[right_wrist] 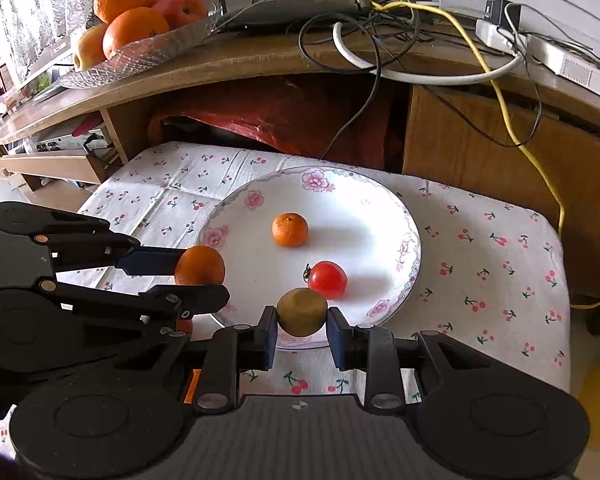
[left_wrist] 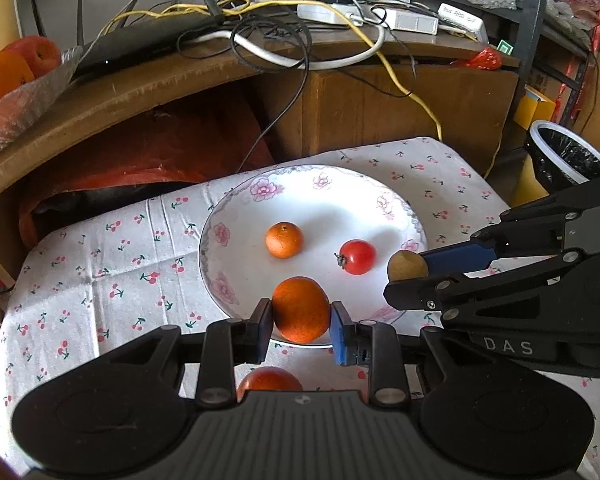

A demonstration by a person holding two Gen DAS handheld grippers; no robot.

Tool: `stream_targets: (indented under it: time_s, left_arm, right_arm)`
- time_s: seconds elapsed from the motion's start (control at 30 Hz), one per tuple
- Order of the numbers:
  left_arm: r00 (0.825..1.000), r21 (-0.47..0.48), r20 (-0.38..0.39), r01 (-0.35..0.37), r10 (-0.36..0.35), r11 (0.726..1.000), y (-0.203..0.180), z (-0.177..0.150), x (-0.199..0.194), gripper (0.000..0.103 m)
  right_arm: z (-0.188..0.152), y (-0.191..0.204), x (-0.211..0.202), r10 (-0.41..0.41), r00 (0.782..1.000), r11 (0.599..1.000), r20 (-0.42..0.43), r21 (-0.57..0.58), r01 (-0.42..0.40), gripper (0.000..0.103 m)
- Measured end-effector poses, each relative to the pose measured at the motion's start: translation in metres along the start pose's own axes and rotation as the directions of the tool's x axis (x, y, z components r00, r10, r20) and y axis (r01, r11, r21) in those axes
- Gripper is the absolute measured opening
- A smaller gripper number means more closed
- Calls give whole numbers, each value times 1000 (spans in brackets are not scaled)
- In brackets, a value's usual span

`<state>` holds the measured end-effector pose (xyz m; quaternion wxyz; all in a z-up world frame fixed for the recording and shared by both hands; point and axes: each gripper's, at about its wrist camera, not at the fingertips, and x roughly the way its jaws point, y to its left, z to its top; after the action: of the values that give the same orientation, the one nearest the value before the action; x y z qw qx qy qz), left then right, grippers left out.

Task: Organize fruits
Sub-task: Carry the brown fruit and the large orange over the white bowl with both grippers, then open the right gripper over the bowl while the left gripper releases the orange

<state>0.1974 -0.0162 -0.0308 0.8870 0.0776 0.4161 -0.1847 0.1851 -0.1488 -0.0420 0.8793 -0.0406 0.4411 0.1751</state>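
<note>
Two handheld tools meet over the near rim of a white plate (left_wrist: 260, 208) with pink flowers, which sits on a bench covered by a cherry-print cloth (left_wrist: 100, 264). The left tool (left_wrist: 302, 322) has its blue pads closed against the sides of an orange (left_wrist: 300, 308), holding it over the plate's near edge. The right tool (right_wrist: 302, 326) is closed in the same way on a small brownish-green fruit (right_wrist: 302, 311), also at the plate's near rim, to the right of the orange.

On the plate itself lie a small mandarin (left_wrist: 284, 240) near the middle and a red tomato (left_wrist: 357, 257) to its right, apart from each other. Another orange-red fruit (left_wrist: 268, 380) lies on the cloth just in front of the plate, mostly hidden beneath the left tool.

Behind the plate stands a curved wooden shelf (right_wrist: 228, 60) strewn with tangled cables (right_wrist: 380, 12), including a yellow one, and a white power strip (right_wrist: 560, 64). At the shelf's left end, a clear glass dish (right_wrist: 132, 56) holds larger oranges and apples. To the plate's far right, on the floor, is a bin with a black liner (left_wrist: 564, 156).
</note>
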Motion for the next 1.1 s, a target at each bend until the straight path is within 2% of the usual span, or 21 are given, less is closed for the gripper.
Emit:
stream_targets:
  time_s: [0.27, 1.1]
  left_arm:
    - [1000, -15, -15, 0, 0, 1000, 7, -1, 11, 36]
    - [1000, -36, -10, -8, 7, 999, 9, 1, 17, 39]
  right_arm:
    - [2, 1, 12, -4, 1000, 1000, -8, -7, 4, 25]
    - [1, 1, 12, -31, 999, 1000, 13, -3, 31, 27]
